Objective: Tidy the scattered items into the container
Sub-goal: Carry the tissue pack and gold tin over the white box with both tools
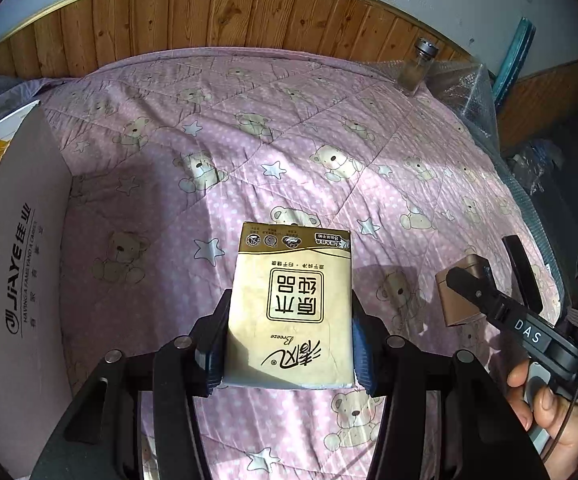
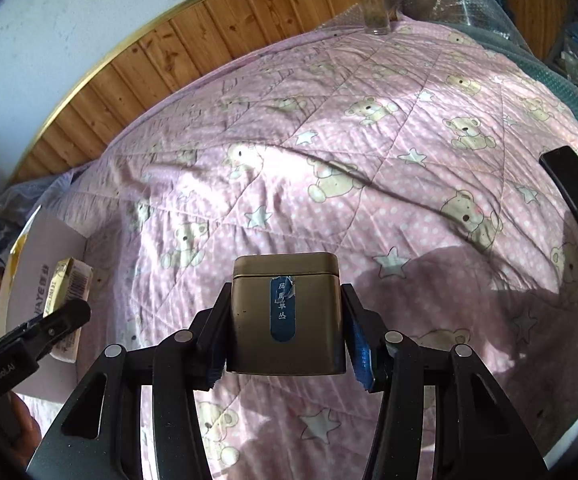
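My left gripper (image 1: 289, 340) is shut on a beige tissue pack (image 1: 289, 304) with brown print, held above the pink quilt. The white cardboard box (image 1: 13, 264) stands just to its left, yellow material inside. In the right wrist view my right gripper (image 2: 285, 332) is shut on a square gold tin (image 2: 287, 312) with a blue label. The left wrist view shows that tin (image 1: 459, 298) at the right, with the right gripper's fingers (image 1: 473, 284) on it. The tissue pack (image 2: 69, 296) and the box (image 2: 37, 280) appear at the far left of the right wrist view.
A pink bear-print quilt (image 1: 289, 140) covers the bed. A glass bottle with a metal cap (image 1: 417, 66) stands at the far edge beside clear bubble wrap (image 1: 469, 92). Wood panelling (image 1: 209, 12) runs behind. A hand (image 1: 545, 408) holds the right gripper's handle.
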A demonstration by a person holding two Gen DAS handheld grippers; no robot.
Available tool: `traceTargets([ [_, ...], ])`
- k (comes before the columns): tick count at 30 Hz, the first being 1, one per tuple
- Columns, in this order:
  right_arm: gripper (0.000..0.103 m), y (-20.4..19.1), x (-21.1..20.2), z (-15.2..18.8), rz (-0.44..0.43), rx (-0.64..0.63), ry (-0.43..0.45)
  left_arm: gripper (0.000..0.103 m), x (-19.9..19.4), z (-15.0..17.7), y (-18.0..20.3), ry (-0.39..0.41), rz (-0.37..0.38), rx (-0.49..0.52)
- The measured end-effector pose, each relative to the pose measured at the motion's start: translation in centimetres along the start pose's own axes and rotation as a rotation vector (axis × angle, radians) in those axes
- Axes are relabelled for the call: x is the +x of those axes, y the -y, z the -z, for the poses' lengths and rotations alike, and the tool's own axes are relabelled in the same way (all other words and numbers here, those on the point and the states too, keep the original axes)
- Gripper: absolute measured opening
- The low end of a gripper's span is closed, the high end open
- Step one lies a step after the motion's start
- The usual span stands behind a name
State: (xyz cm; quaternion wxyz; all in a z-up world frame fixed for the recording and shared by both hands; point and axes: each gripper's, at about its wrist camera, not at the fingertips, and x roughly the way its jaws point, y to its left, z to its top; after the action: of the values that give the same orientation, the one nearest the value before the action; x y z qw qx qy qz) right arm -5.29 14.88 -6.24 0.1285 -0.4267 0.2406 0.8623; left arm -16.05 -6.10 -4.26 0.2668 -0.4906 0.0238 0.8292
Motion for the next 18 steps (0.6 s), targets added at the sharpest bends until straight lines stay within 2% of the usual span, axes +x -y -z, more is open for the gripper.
traceTargets([
  [7, 0.053, -3.7, -1.2, 2.1, -0.021, -0.111, -0.013, 0.052, -3.5, 1.2, -0.8, 0.076, -0.038, 0.006],
  [18, 0.053, -11.4, -4.4, 4.1, -0.069, -0.37, 0.035, 0.052, -7.4, 2.6, -2.5, 0.142, -0.002, -0.038],
])
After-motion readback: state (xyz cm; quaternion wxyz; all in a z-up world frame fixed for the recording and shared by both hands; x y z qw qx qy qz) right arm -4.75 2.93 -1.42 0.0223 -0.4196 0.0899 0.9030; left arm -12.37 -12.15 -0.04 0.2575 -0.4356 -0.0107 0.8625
